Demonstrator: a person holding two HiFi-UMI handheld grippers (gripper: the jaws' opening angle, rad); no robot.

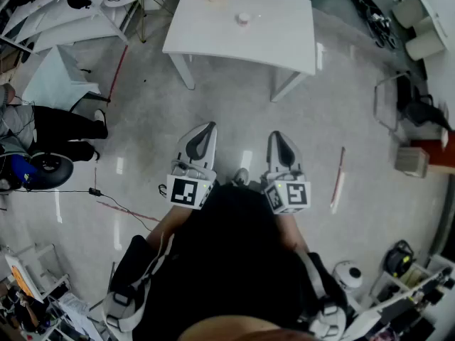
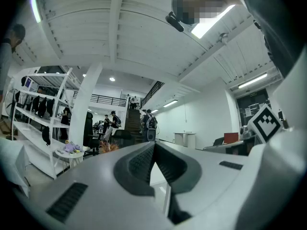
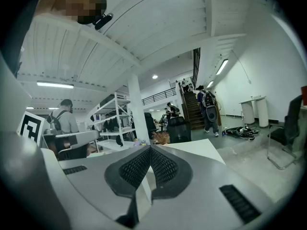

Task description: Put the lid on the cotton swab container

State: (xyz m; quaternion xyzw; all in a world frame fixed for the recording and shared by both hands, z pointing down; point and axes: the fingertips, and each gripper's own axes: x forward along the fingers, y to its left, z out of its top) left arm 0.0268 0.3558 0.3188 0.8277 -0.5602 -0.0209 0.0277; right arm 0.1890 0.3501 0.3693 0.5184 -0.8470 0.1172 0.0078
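A small round thing (image 1: pixel 244 18), probably the cotton swab container, is sitting on the white table (image 1: pixel 213 38) well ahead of me, too small to read. I am holding my left gripper (image 1: pixel 205 130) and right gripper (image 1: pixel 279 137) near my body, both clenched empty. The task is not yet beginning. Next, I judge, I am needing to approach and unclench.

I stand in an open workshop hall. Reference: white counter (image 1: pixel 213 38). Beneath it, polished concrete floor (image 1: pixel 234 112); left of it, white shelving racks (image 2: pixel 45 123); beyond it, a staircase (image 3: pixel 194 107) to a railed mezzanine (image 2: pixel 108 98), with strip lights (image 3: pixel 221 66) overhead.
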